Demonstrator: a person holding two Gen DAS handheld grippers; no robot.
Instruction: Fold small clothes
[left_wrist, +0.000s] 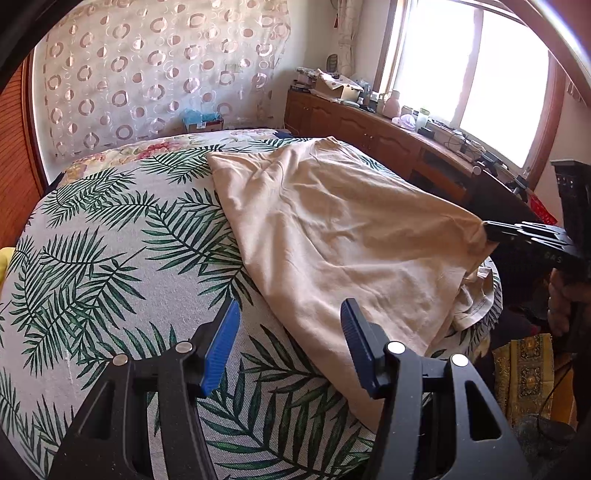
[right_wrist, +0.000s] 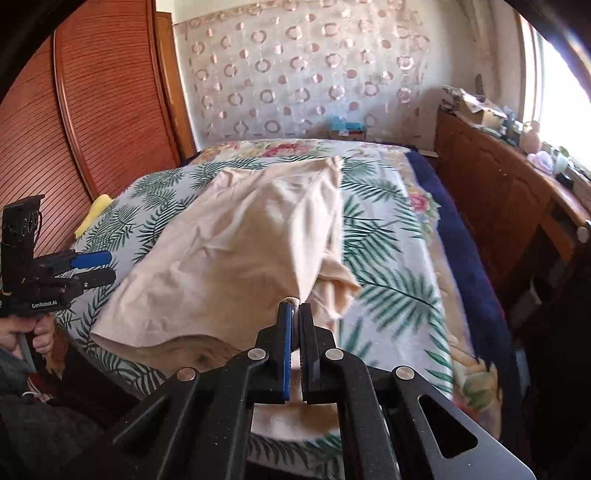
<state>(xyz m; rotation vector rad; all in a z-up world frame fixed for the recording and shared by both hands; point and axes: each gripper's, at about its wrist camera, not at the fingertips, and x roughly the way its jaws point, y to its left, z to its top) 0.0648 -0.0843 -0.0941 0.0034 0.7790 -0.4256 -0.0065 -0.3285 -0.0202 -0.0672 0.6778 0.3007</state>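
Note:
A beige garment (left_wrist: 332, 229) lies on the palm-leaf bedspread (left_wrist: 110, 258). It also shows in the right wrist view (right_wrist: 236, 251). My right gripper (right_wrist: 295, 308) is shut on an edge of the garment and lifts that side off the bed. In the left wrist view the right gripper (left_wrist: 491, 232) pinches the cloth at the right. My left gripper (left_wrist: 290, 314) is open and empty, just above the bedspread beside the garment's near edge. In the right wrist view the left gripper (right_wrist: 99, 267) shows at the left, with its jaws apart.
A wooden cabinet (left_wrist: 369, 125) with clutter on top stands under the window at the right. A wooden wardrobe (right_wrist: 92, 110) stands to the left of the bed. A yellow item (right_wrist: 92, 214) lies at the bed's left edge. A patterned curtain (left_wrist: 147, 74) hangs behind the bed.

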